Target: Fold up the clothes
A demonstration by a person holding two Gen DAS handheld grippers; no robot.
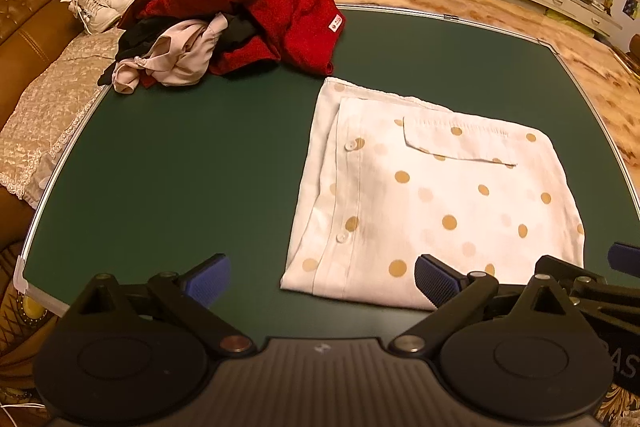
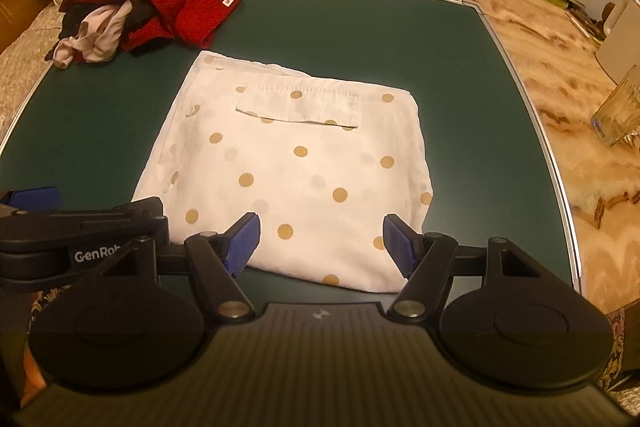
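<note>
Both grippers — left gripper, right gripper — gape empty before the folded polka-dot shirt; next, likely the unfolded pile.

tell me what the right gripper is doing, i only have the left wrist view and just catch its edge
Observer: The right gripper is open, its fingers either side of the near edge of the folded polka-dot shirt, gripping nothing.
Operator: anything off to the far right i can't see
Observer: A glass stands on the marble surface, past the right edge of the green mat.
</note>
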